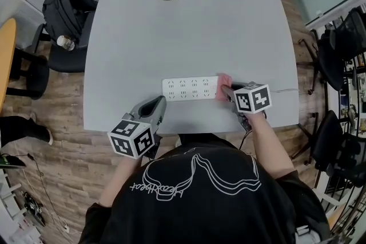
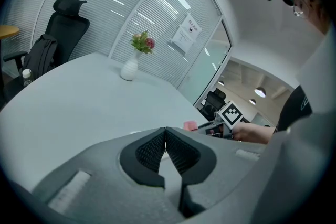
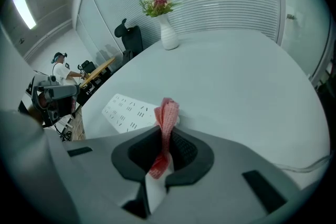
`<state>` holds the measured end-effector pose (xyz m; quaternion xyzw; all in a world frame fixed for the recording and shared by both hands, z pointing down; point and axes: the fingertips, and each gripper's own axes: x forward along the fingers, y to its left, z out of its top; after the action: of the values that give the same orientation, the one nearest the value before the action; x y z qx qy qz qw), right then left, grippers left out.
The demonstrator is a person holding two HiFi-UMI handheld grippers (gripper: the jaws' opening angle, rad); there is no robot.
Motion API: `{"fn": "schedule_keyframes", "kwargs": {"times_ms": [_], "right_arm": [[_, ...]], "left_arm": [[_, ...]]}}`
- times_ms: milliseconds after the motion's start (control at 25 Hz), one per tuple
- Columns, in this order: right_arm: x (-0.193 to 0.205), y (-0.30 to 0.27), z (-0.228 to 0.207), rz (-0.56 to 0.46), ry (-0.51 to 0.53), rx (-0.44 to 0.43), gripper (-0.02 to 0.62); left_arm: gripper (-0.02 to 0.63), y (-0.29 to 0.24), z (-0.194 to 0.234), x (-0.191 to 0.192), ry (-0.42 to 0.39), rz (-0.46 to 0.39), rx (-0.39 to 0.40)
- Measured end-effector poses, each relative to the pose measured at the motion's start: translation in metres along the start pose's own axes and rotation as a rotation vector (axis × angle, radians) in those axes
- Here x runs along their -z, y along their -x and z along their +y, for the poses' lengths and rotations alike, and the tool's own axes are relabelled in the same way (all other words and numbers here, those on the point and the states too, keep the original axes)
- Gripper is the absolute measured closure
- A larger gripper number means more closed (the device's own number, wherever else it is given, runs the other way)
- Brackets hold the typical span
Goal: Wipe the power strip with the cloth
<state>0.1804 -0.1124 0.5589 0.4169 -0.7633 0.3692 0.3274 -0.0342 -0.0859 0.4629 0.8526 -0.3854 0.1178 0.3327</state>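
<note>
Right gripper [image 3: 167,136] clamps cloth [image 3: 168,110] (grip unclear overhead) at power strip [image 1: 189,88]; left gripper [image 2: 165,134] closed.

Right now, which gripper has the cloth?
The right gripper, jaws shut on the pink cloth at the right end of the power strip. The left gripper is shut, empty, away from it.

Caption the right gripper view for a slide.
Right gripper shut on pink cloth, power strip beside it on the table.
</note>
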Motion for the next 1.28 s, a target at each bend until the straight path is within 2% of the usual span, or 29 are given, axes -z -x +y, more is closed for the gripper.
{"fn": "schedule_keyframes", "kwargs": {"times_ms": [320, 560, 760, 1280], "right_arm": [[0.008, 0.002, -0.010, 0.002, -0.036, 0.012, 0.551], [-0.001, 0.007, -0.008, -0.009, -0.028, 0.013, 0.552], [-0.017, 0.014, 0.014, -0.043, -0.032, -0.049, 0.552], [-0.067, -0.002, 0.103, -0.091, 0.093, -0.211, 0.554]], "left_arm": [[0.592, -0.003, -0.002, -0.002, -0.008, 0.007, 0.012], [0.592, -0.001, 0.002, -0.003, -0.004, 0.006, 0.009], [0.592, 0.007, 0.008, -0.004, 0.009, -0.004, -0.001], [0.592, 0.046, 0.034, -0.004, 0.050, -0.055, -0.078]]}}
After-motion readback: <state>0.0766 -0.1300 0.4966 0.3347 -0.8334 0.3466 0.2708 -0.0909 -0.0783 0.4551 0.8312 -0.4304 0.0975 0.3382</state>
